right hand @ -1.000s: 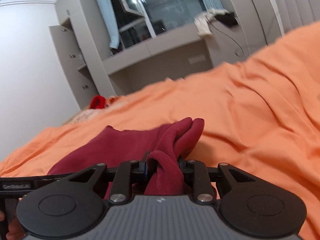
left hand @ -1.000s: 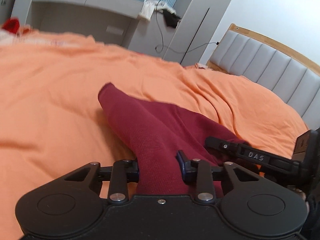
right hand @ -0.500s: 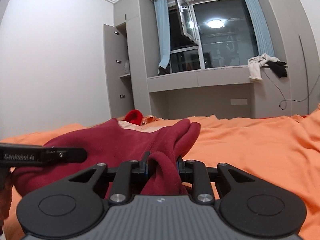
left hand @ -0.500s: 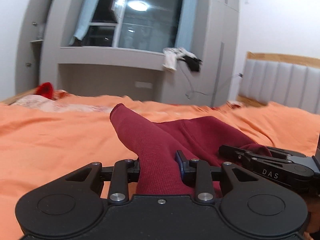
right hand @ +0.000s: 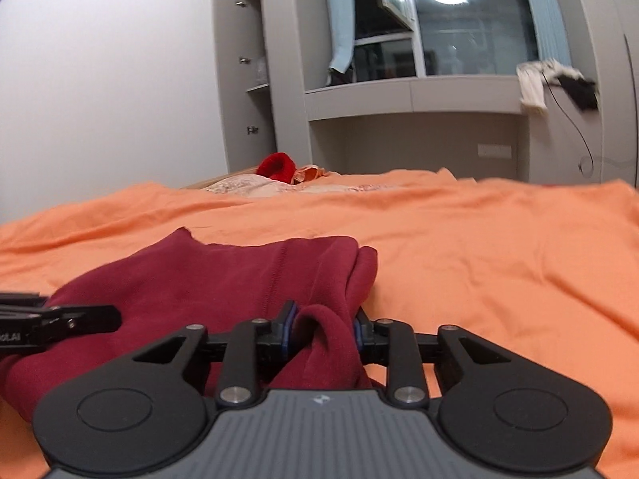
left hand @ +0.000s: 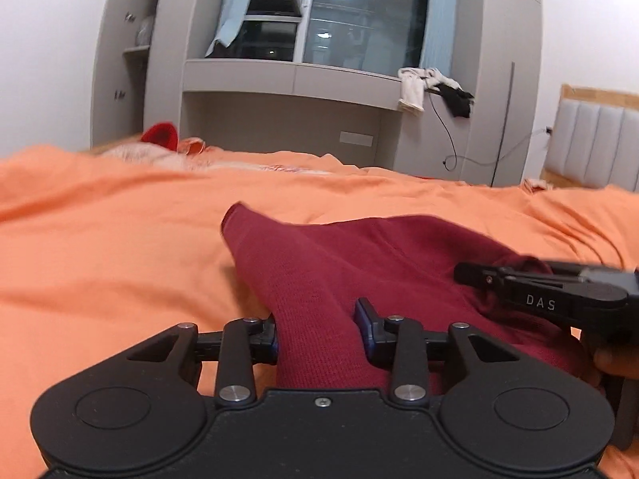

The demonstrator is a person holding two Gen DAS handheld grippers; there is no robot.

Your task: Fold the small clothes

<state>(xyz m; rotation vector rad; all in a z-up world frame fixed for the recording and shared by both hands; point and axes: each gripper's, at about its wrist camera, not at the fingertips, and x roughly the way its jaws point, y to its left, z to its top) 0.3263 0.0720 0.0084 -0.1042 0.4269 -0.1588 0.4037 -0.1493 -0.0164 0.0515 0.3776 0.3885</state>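
A dark red garment (left hand: 359, 263) lies on the orange bedsheet (left hand: 100, 263) of a bed, its long axis running sideways between the two tools, one narrow end pointing away toward the window (left hand: 359, 12). The left tongs (left hand: 317, 329) have just been opening, yet a fold of the red cloth is between them, touching both pads. The right tongs (right hand: 321, 331) have likewise been opening, with a bunched fold of the garment (right hand: 223, 279) pinched between their pads.
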